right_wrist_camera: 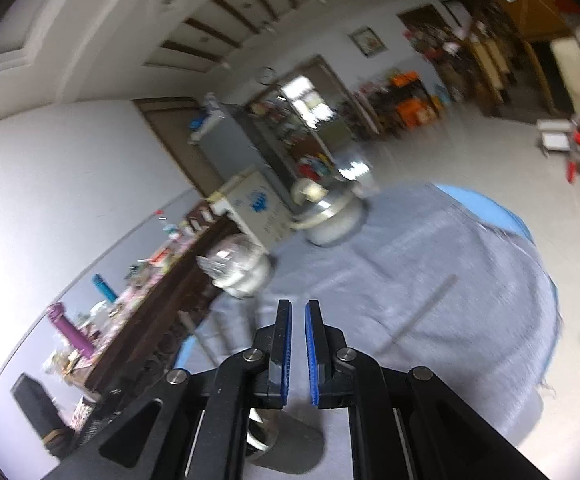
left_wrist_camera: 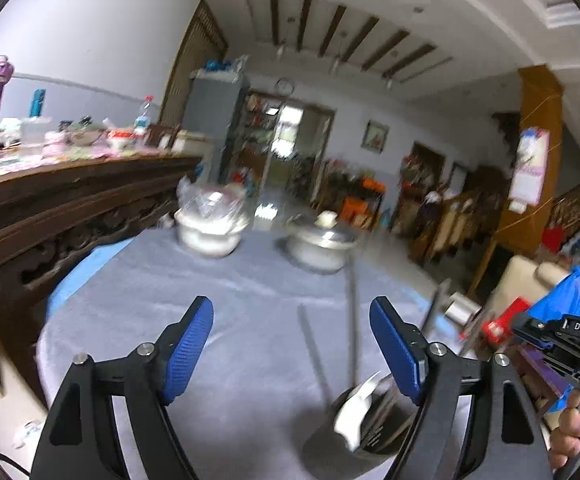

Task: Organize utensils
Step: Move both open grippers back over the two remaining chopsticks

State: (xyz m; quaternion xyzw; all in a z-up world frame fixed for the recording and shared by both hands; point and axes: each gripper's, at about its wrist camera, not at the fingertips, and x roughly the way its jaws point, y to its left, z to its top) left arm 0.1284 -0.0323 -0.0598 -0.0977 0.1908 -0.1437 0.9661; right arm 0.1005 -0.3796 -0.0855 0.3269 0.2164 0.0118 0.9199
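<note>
In the left wrist view a dark cup (left_wrist_camera: 363,436) stands on the grey tablecloth (left_wrist_camera: 230,300) near my right finger; it holds a white spoon (left_wrist_camera: 355,408) and two grey chopsticks (left_wrist_camera: 353,320) leaning out. My left gripper (left_wrist_camera: 291,312) is open and empty above the cloth, left of the cup. My right gripper (right_wrist_camera: 297,308) is nearly closed with a thin gap and nothing between its pads. The cup's base (right_wrist_camera: 286,448) shows under it. A blurred grey stick (right_wrist_camera: 417,316) lies on the cloth to the right.
Two lidded metal pots (left_wrist_camera: 210,228) (left_wrist_camera: 321,246) stand at the table's far side. A dark carved wooden sideboard (left_wrist_camera: 50,216) with clutter runs along the left. Chairs and boxes stand to the right. The right hand and its gripper handle (left_wrist_camera: 569,344) show at right.
</note>
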